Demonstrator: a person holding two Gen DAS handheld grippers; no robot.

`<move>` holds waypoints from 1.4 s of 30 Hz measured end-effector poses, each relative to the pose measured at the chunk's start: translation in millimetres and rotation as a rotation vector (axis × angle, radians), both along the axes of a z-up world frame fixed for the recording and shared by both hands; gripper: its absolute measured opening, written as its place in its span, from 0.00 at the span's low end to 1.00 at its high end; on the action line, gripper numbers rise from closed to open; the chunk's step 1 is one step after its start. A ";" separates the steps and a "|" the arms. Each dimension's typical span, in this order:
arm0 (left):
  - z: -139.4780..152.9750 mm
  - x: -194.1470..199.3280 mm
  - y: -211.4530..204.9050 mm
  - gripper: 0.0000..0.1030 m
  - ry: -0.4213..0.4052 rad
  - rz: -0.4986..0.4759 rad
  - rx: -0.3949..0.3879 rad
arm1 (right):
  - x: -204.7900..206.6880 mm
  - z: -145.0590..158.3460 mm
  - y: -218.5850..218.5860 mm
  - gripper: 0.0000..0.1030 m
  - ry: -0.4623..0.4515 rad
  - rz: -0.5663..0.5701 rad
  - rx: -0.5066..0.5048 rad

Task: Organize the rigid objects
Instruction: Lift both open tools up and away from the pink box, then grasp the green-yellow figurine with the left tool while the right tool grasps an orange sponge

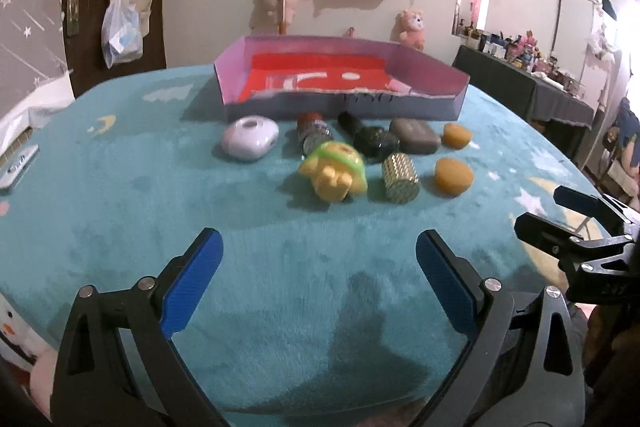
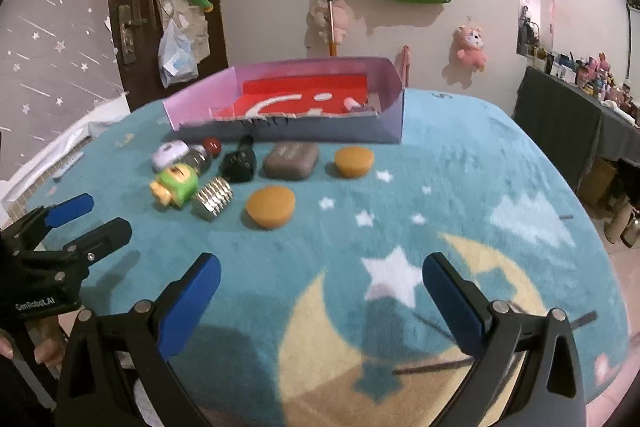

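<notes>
A shallow pink box [image 1: 424,65] [image 2: 390,77] with a red lining stands at the far side of the teal blanket. In front of it lie a white oval case [image 1: 250,138] [image 2: 170,153], a red-capped bottle [image 1: 314,131] [image 2: 206,153], a dark green bottle [image 1: 370,139] [image 2: 239,163], a grey case [image 1: 414,135] [image 2: 291,161], two orange round cakes [image 1: 453,175] [image 2: 270,206], a studded gold cylinder [image 1: 400,178] [image 2: 212,201] and a yellow-green toy [image 1: 335,175] [image 2: 174,185]. My left gripper [image 1: 319,267] is open and empty, short of the toy. My right gripper [image 2: 321,287] is open and empty, near the cake.
The teal blanket [image 1: 160,211] [image 2: 460,187] with moon and star prints covers the table. A white remote [image 1: 18,165] lies at its left edge. Bags and plush toys hang on the back wall. A cluttered dark shelf [image 2: 568,115] stands at the right.
</notes>
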State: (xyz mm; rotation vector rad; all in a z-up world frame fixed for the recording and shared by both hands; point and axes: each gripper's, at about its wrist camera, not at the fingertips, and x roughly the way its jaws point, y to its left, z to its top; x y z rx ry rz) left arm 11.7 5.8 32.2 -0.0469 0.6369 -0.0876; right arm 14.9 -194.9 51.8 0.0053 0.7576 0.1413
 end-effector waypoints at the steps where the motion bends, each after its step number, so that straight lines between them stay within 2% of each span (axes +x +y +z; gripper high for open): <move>1: -2.0 0.2 0.0 0.96 0.000 0.002 0.000 | -0.6 -1.9 -1.3 1.00 -0.001 -0.007 0.000; 12: -10.1 6.7 -3.2 0.96 0.006 0.002 0.008 | 2.2 -14.6 -7.0 1.00 0.022 -0.030 0.025; 22: 0.4 26.8 2.8 0.96 0.028 0.007 0.016 | 17.4 -12.0 -1.7 1.00 0.044 -0.010 0.020; 35: 12.4 69.1 -0.3 0.95 0.102 -0.037 0.056 | 60.4 -6.1 21.5 1.00 0.133 0.081 -0.067; 42: 9.4 83.6 -4.7 0.95 0.144 -0.060 0.088 | 79.3 -7.7 28.5 0.88 0.174 0.132 -0.081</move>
